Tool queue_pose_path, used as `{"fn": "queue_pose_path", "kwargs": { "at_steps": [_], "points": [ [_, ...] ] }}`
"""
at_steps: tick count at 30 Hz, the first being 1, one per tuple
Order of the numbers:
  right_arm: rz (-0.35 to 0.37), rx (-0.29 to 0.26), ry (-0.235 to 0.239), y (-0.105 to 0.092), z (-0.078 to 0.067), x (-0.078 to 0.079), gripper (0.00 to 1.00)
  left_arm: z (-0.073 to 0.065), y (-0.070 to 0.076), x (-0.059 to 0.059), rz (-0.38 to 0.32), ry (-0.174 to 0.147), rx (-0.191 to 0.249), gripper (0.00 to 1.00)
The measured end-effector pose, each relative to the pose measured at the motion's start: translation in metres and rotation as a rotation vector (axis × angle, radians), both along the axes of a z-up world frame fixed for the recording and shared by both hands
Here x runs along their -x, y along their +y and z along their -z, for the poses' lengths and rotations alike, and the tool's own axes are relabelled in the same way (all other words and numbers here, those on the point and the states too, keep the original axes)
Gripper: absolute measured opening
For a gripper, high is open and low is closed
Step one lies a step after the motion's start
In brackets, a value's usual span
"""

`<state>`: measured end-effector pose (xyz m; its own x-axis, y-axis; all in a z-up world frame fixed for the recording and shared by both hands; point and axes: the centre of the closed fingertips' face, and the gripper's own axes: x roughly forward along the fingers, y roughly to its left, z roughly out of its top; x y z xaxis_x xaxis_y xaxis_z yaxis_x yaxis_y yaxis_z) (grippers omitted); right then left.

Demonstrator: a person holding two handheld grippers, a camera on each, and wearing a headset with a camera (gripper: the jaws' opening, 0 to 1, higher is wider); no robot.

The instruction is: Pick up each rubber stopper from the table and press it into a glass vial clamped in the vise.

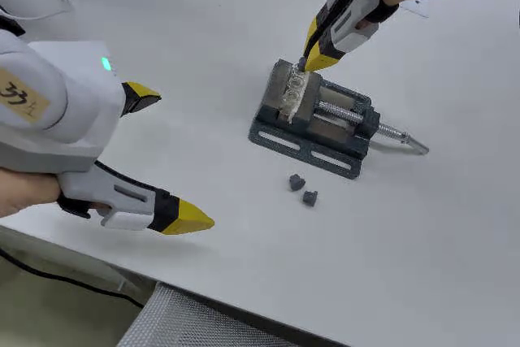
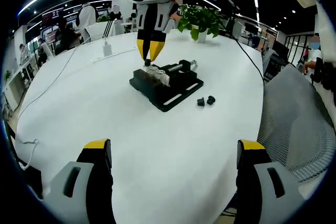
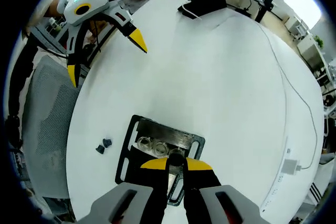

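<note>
White round tabletop (image 1: 244,30), near edge running along the bottom of the head view. Dark metal vise (image 1: 325,132) sits well in from that edge, toward the middle of the tabletop, screw handle pointing away from the left tool.

Left tool (image 1: 179,160) is over the near-edge side of the tabletop, well apart from the vise, jaws spread wide, nothing between them. In the left gripper view its two yellow-tipped jaws frame the vise from a distance.

Right tool (image 3: 177,163) is directly over the vise, tips down at the clamped end, jaws nearly together and pinching a dark rubber stopper (image 3: 177,157) between the yellow tips. The stopper is at the mouth of one vial; can't tell if it is seated.

Glass vials (image 3: 151,144) stand in a row clamped in the vise, just beside the right tool's tips.

Two loose stoppers (image 1: 303,189) lie side by side on the tabletop, between the vise and the near edge, near the vise base, apart from both tools.
</note>
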<state>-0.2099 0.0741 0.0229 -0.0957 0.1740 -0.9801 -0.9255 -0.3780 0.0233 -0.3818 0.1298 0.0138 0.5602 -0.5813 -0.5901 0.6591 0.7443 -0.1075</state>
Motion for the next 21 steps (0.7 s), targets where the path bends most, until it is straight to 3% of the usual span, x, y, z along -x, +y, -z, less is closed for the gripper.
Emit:
{"fn": "queue_pose_path", "kwargs": {
  "at_steps": [1,7,9,21],
  "points": [
    [0.001,0.007,-0.001,0.001,0.002,-0.004,0.05,0.000,0.000,0.000,-0.001,0.000,-0.001,0.99],
    [0.026,0.030,-0.009,-0.002,-0.003,0.013,0.05,0.002,0.000,0.002,0.005,0.007,0.000,0.99],
    [0.042,0.045,-0.013,-0.003,-0.003,0.012,0.05,0.003,-0.001,0.003,0.007,0.009,-0.001,0.99],
    [0.133,0.159,-0.041,-0.005,-0.007,0.030,0.04,0.003,-0.003,0.005,0.011,0.008,0.002,0.99]
  ]
}}
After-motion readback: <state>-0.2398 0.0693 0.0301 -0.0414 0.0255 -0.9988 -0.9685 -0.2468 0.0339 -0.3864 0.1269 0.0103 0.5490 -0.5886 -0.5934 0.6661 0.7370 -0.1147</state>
